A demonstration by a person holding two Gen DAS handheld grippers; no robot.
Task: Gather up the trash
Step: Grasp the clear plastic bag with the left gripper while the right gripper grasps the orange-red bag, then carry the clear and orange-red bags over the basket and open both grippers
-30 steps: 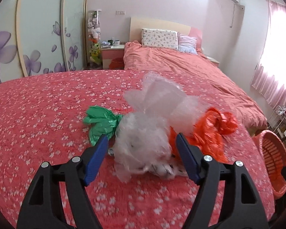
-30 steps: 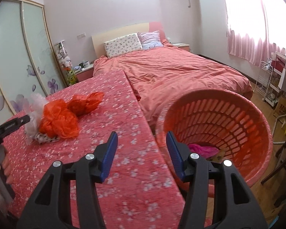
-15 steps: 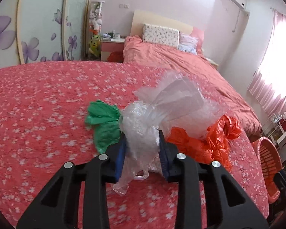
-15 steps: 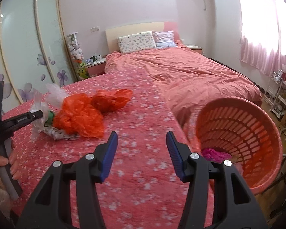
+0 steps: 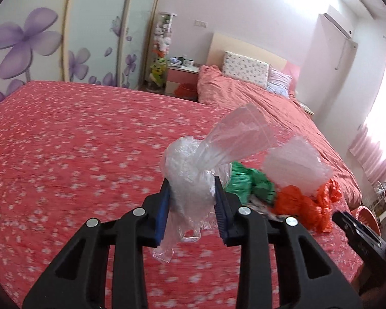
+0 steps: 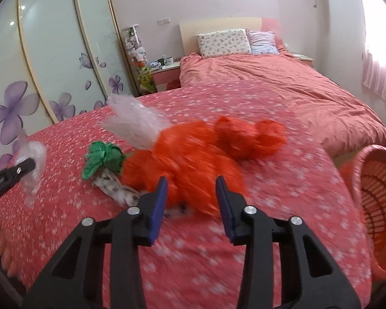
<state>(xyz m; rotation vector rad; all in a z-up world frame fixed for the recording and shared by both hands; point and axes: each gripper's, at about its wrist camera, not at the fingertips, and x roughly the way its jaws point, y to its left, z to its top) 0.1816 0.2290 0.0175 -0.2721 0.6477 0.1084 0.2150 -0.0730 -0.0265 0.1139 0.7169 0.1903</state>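
My left gripper [image 5: 191,188] is shut on a crumpled clear plastic bag [image 5: 193,164], held just above the red flowered cover [image 5: 77,154]. Behind it to the right lie a green bag [image 5: 249,182], another clear plastic piece [image 5: 293,164] and an orange bag [image 5: 303,203]. In the right wrist view my right gripper [image 6: 191,182] is at the near edge of the orange bag [image 6: 193,159]. Its jaws are closing, with the bag's edge between the tips and no pad pressing on it. Beside the green bag [image 6: 103,157] lies a printed paper scrap [image 6: 115,188].
An orange plastic basket [image 6: 373,180] stands off the cover's right edge. A bed with a pink duvet [image 6: 270,77] and pillows lies beyond. Wardrobe doors with purple flowers [image 6: 51,64] line the left. A hand [image 6: 5,244] shows at the lower left.
My left gripper closed on the clear bag and carried it left, off the pile. My right gripper swung from the basket over to the orange bag, and its jaws have narrowed.
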